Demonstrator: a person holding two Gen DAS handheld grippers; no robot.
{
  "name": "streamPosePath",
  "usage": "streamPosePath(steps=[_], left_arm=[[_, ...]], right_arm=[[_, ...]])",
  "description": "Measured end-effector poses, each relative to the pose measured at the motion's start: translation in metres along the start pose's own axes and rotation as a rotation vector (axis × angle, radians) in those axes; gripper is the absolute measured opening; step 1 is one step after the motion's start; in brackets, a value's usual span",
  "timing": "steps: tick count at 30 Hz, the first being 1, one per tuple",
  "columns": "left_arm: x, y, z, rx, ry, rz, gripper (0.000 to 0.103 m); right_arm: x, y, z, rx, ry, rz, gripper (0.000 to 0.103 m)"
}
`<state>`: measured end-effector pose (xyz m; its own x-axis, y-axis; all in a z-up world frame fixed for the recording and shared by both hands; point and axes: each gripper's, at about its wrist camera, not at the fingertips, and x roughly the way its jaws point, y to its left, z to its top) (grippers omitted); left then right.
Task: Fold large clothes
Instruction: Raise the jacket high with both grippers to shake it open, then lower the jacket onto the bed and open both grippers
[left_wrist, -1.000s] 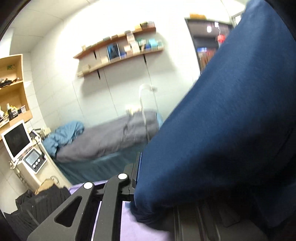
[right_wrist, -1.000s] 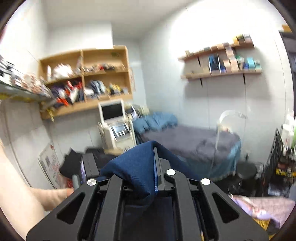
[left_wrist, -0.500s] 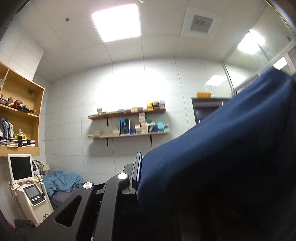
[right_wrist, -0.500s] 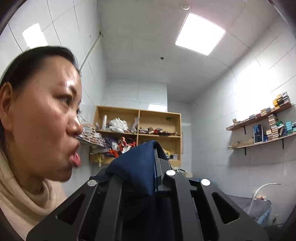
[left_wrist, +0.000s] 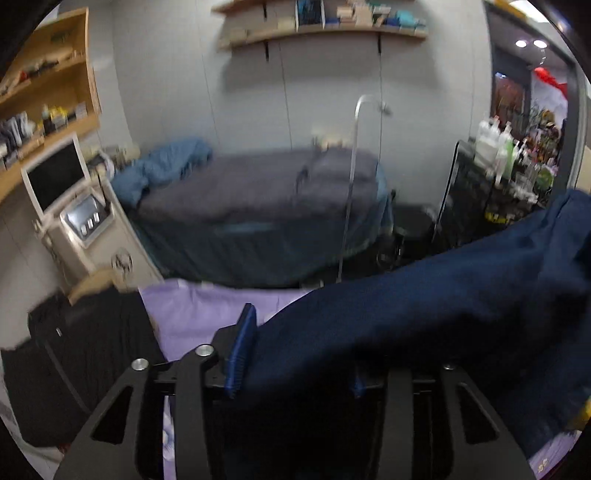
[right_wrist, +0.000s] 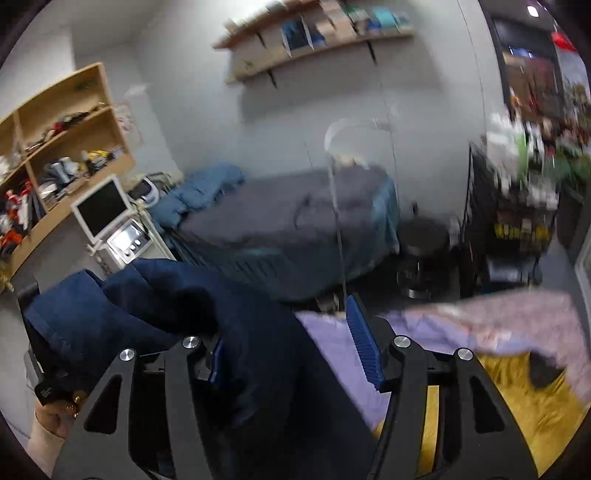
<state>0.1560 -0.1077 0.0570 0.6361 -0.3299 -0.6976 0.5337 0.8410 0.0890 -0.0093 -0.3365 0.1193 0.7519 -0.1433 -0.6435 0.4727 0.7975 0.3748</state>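
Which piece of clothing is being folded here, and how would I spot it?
Find the lilac sheet in front of the grey bed. Draped across it lies the navy garment, the only dark blue cloth; the pile beside it is black.

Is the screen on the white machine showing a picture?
No, the screen on the white machine is dark and blank.

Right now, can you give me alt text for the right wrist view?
The right hand-held gripper is opening, dark blue garment draped over its left finger and between the jaws. Below lies lilac cloth; beyond, a grey-covered bed.
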Motion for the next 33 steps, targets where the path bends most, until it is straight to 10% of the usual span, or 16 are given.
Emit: streamPosePath(steps=[6,10,33], left_arm=[[0.104,0.022,-0.12,-0.033,0.322,0.074,0.061],[0.098,0.041,-0.156,-0.047,0.361,0.101,0.075],[0.031,0.139,-0.238,-0.183,0.394,0.297,0.097]], right_arm=[[0.075,-0.092,-0.138,0.323,0.28,-0.118,0.063],[0.062,-0.103,-0.194,0.199,0.363,-0.172,0.063],[0.072,0.039,-0.24,-0.264,0.439,0.044,0.081]])
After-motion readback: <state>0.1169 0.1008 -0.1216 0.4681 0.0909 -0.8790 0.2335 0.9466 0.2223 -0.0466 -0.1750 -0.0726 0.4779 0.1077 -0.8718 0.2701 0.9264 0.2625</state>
